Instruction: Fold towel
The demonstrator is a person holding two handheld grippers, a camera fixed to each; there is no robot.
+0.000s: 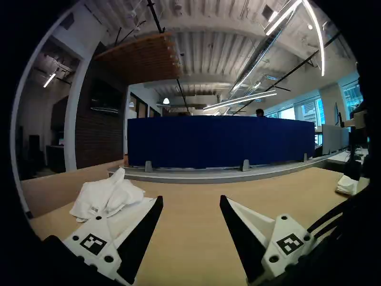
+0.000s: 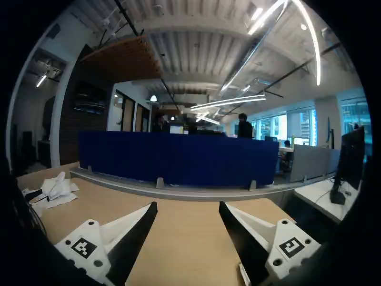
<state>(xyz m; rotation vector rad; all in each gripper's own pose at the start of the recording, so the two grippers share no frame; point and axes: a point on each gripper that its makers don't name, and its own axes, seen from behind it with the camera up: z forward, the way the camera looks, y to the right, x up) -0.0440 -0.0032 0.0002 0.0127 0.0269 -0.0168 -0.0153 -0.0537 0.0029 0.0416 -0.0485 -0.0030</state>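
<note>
Left gripper (image 1: 190,198) is spread wide with nothing in it. The white towel (image 1: 107,195) sits in a soft, crumpled heap at about 10 o'clock, right by its left finger, though I can't tell if they actually touch. Right gripper (image 2: 188,204) is just as wide and empty, and from there the towel (image 2: 55,190) is well off at 9 o'clock. Smooth pale wood-look table (image 1: 200,238), wedge-shaped white plastic fingers (image 1: 109,233) with black inner faces, blue divider (image 1: 214,143) behind.

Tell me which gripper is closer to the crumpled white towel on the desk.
Left. The towel lies just ahead of the left gripper, beside one of its fingers, untouched. From the right gripper it sits far off to the left, looking much smaller.
</note>
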